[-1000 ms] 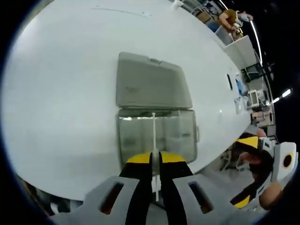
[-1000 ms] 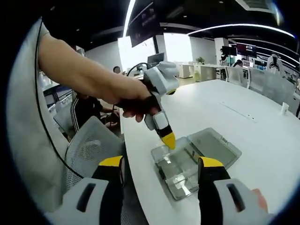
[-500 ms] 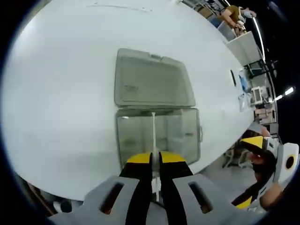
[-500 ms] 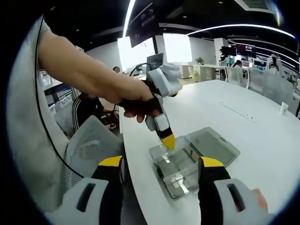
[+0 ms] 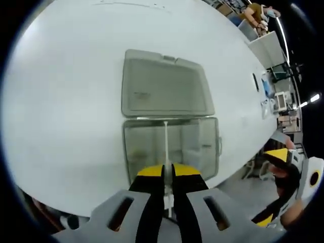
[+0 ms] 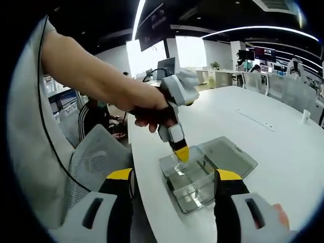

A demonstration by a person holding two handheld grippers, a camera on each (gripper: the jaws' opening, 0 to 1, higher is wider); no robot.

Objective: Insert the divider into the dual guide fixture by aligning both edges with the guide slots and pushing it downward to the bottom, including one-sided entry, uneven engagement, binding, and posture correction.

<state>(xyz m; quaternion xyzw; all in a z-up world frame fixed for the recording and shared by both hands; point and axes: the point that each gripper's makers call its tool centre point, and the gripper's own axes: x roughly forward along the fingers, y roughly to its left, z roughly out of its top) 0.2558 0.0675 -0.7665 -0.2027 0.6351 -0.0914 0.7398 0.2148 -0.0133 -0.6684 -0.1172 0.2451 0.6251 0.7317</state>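
The left gripper [image 5: 167, 174] has its jaws clamped on the thin divider [image 5: 166, 147], held edge-on over the clear fixture [image 5: 172, 144] near the counter [image 5: 61, 101] edge — likely to line up both slots — while the right gripper [image 6: 174, 185] waits, jaws apart.

Left gripper [image 5: 168, 174] pinched nearly closed, pointing down; right gripper [image 6: 173, 185] held back, jaws spread wide.
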